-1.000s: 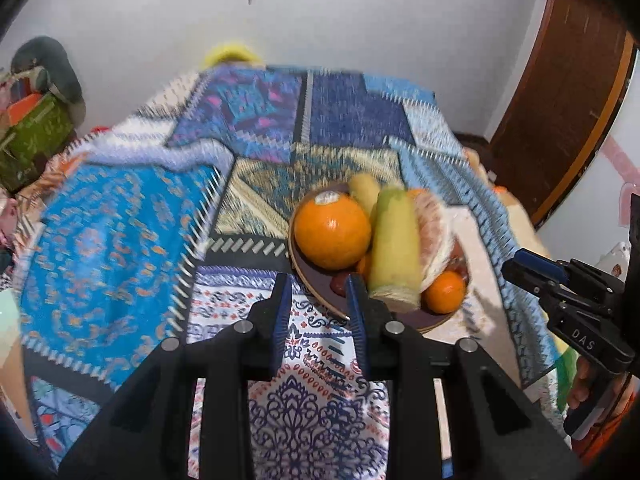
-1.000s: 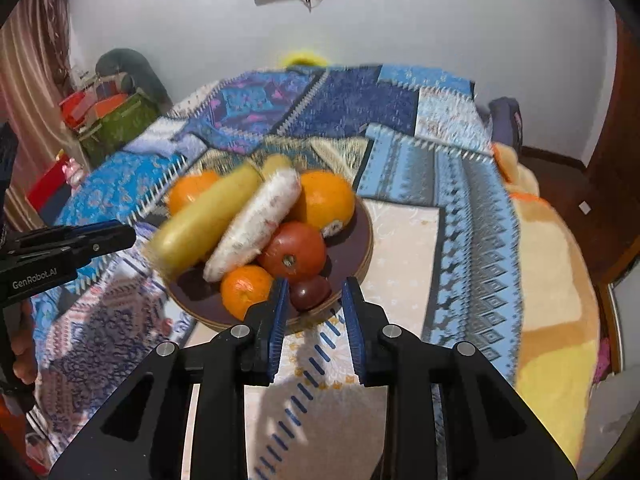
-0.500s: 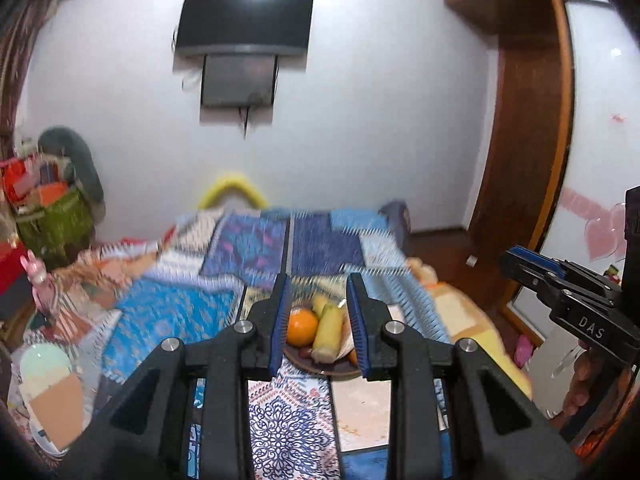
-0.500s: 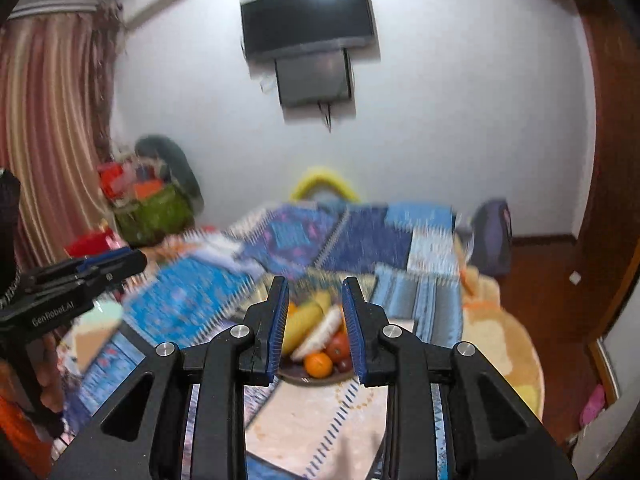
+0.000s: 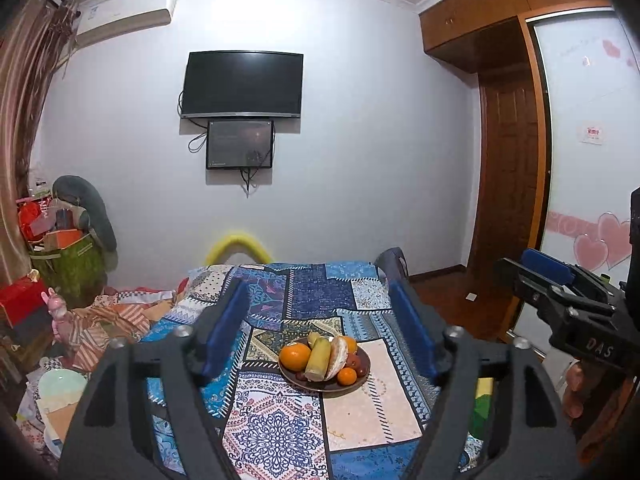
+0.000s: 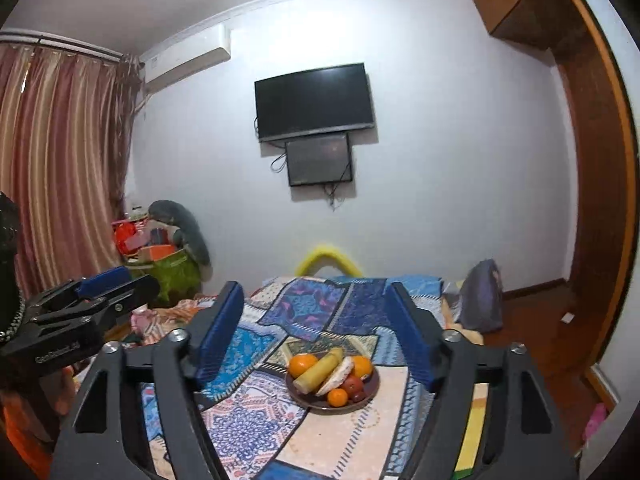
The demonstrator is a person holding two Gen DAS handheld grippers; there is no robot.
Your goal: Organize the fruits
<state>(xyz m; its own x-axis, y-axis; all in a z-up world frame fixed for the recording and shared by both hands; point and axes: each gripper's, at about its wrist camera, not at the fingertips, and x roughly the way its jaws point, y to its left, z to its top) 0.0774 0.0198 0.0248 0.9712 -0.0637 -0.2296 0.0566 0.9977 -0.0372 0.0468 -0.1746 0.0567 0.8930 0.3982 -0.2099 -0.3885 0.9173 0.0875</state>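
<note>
The left gripper (image 5: 320, 324) and right gripper (image 6: 316, 330) have just spread their jaws wide, with nothing between them. The plate (image 5: 352, 384) of fruits (image 5: 320, 356) sits mid-bed on the patchwork blanket (image 5: 320, 296), toward its right edge.

TV (image 5: 242, 84) on wall, AC (image 5: 124, 24) up left, curtain (image 6: 60, 168).

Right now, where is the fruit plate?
In both wrist views the fruit plate sits low and centre on the patchwork bedspread, framed between the open fingers of each gripper, below the wall TV, touched by neither.
</note>
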